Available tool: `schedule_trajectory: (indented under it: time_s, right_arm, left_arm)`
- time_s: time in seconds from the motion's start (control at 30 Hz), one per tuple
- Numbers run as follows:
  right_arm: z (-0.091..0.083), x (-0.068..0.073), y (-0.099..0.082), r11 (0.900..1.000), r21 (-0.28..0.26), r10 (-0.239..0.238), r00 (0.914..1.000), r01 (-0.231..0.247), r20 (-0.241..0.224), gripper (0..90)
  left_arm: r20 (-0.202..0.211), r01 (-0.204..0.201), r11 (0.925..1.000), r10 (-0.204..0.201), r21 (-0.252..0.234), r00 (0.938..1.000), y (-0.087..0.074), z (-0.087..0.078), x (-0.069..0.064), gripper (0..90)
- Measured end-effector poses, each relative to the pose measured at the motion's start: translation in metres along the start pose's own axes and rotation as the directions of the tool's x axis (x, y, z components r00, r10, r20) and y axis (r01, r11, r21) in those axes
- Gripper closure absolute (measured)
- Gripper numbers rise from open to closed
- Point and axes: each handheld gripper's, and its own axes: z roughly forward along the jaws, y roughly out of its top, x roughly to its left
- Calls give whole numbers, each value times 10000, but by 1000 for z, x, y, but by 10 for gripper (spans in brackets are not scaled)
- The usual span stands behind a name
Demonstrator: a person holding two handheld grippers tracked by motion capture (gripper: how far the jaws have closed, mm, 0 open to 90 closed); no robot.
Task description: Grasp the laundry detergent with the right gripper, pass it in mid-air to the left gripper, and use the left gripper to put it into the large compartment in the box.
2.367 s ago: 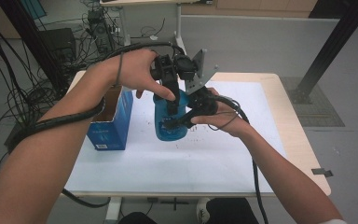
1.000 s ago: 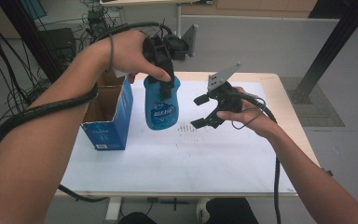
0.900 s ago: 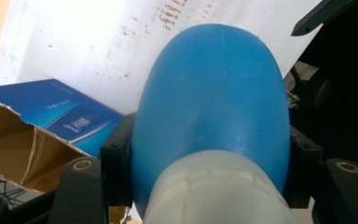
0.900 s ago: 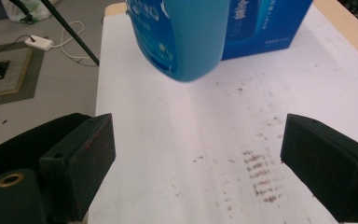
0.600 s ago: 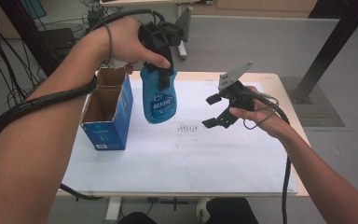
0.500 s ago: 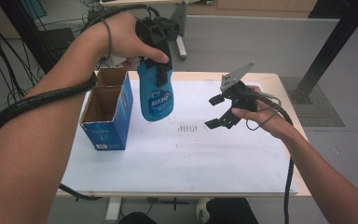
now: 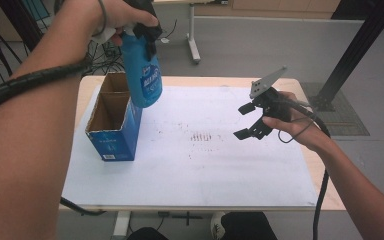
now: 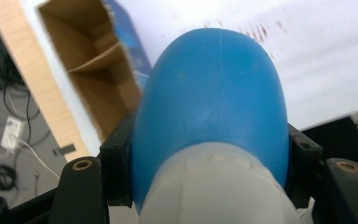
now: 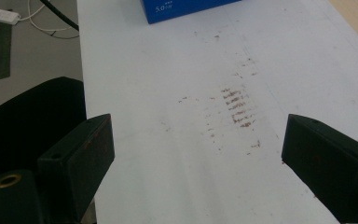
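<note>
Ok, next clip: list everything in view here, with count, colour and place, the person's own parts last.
bottle: 1, blue with a white neck, held in the air above the box
box: 1, blue cardboard, open top, on the table's left
sheet: 1, white with reddish-brown marks, covering the table
table: 1, light wood
left gripper: 1, black, shut on the bottle
right gripper: 1, black, open, above the sheet's right
forearms: 2, entering from below

high view: above the person's side, looks forward and down on the whole table (image 7: 280, 200)
left gripper view: close up, looks down along blue bottle (image 8: 214, 93)
right gripper view: low, near the tabletop
shared: blue box (image 7: 111, 145), brown marks (image 9: 237, 108)
</note>
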Motion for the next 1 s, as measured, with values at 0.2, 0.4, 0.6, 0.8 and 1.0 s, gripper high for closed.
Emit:
schedule_trajectory:
  time_s: [0.2,0.4,0.6,0.8,1.0]
  right_arm:
    - [-9,-2,-6,9998,117,141,9997,-144,213,96]
    - [-15,-2,-11,9991,419,62,9989,-82,472,95]
    - [-19,-4,-15,9985,511,139,9980,-170,618,96]
    - [-21,-6,-19,9977,657,143,9970,-193,757,96]
    - [-20,-8,-19,9968,781,123,9970,-183,767,96]
  left_arm:
    - [-123,1177,9930,-1179,-140,9930,2,-5,21,369]
    - [-284,2228,9747,-2232,-182,9744,3,-11,42,369]
    - [-439,3180,9475,-3193,-324,9467,1,-15,61,369]
    - [-556,3901,9193,-3927,-527,9180,-3,-13,78,370]
    - [-638,4177,9070,-4205,-527,9050,-7,-7,88,370]
